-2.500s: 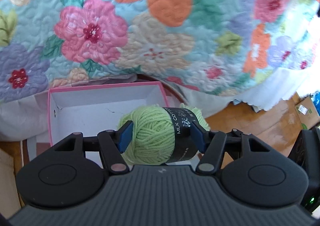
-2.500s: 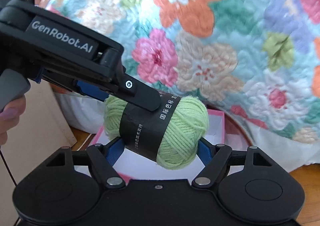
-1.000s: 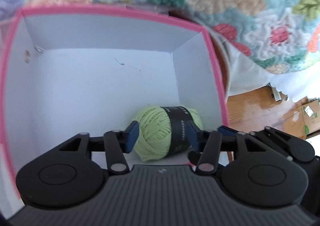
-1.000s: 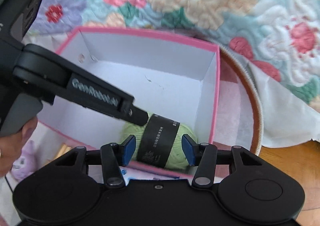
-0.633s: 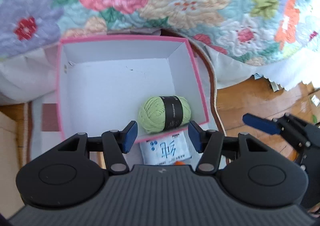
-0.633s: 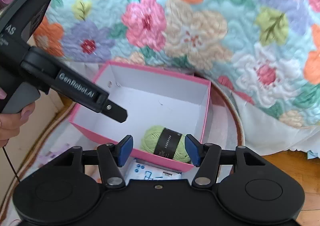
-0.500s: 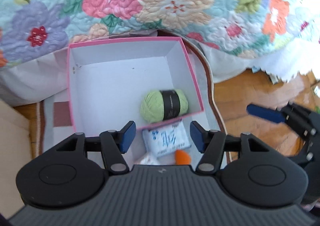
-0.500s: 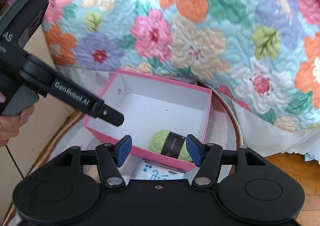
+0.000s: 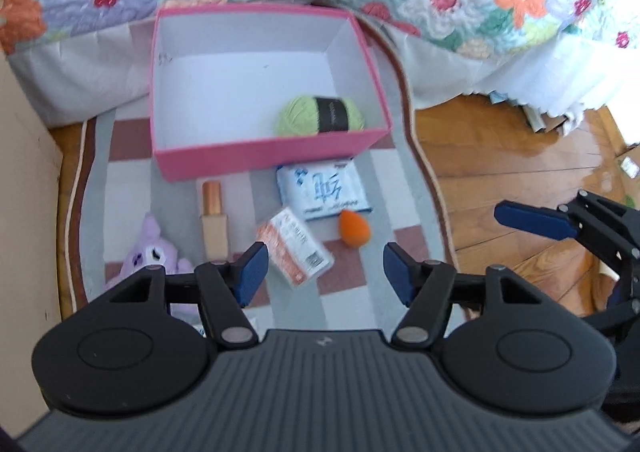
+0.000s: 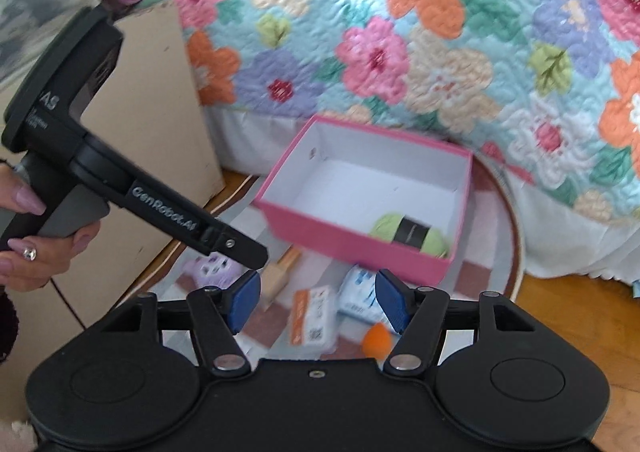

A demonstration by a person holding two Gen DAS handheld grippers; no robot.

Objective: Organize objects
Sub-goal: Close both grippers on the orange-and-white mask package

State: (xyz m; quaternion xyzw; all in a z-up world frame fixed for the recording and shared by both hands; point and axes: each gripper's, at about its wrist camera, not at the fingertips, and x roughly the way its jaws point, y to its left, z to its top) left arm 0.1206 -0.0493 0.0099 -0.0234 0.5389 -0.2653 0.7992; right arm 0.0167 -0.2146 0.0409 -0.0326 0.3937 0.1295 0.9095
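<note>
- Pink box: holds one green yarn ball by its near right corner; sorting barely begun.
- Left gripper: fingers apart, empty; right gripper: jaws opening, nothing between them.
- Rug: tissue pack, orange sponge, card pack, foundation bottle, purple plush remain; next move likely descends onto one.

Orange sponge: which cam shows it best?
Left wrist. The sponge lies whole and clear on the rug below the tissue pack. In the right wrist view it is blurred and partly cut off by the tool body.
</note>
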